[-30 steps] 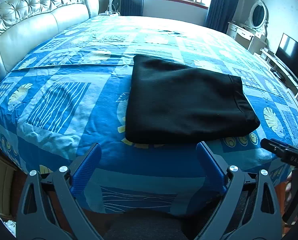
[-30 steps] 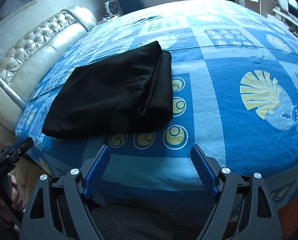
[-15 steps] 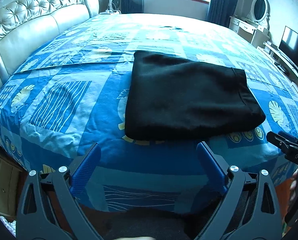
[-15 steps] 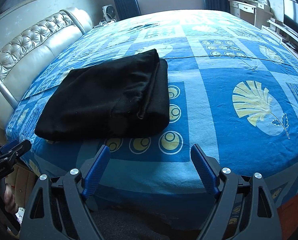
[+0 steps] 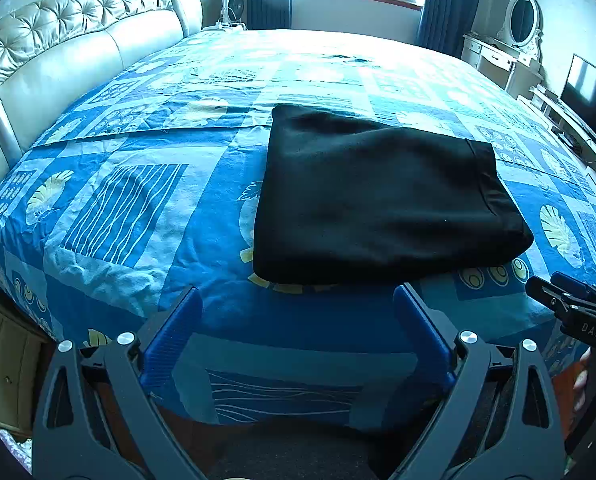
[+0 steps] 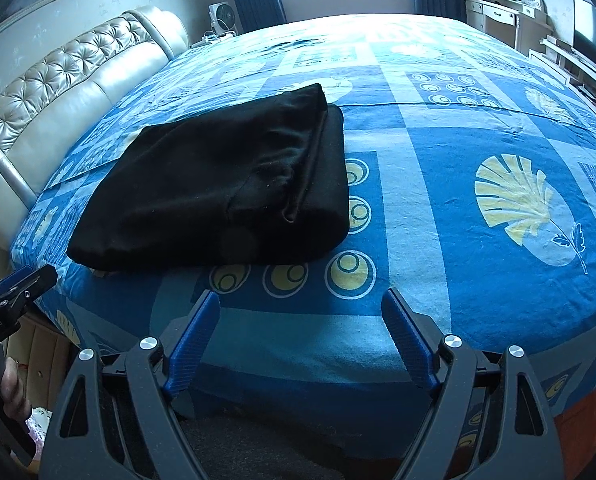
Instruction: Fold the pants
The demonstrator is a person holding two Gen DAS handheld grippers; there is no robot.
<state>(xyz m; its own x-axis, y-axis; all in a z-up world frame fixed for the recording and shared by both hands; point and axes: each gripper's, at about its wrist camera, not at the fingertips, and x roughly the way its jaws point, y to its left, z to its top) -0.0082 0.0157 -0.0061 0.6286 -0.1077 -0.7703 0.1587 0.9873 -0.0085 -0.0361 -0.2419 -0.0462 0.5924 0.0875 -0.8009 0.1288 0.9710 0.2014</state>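
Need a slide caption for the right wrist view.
Folded black pants lie on the blue patterned bedspread; open right gripper hovers empty.

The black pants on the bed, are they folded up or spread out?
Folded. The pants lie as a compact, thick rectangle with stacked layers showing at one edge, on the bed.
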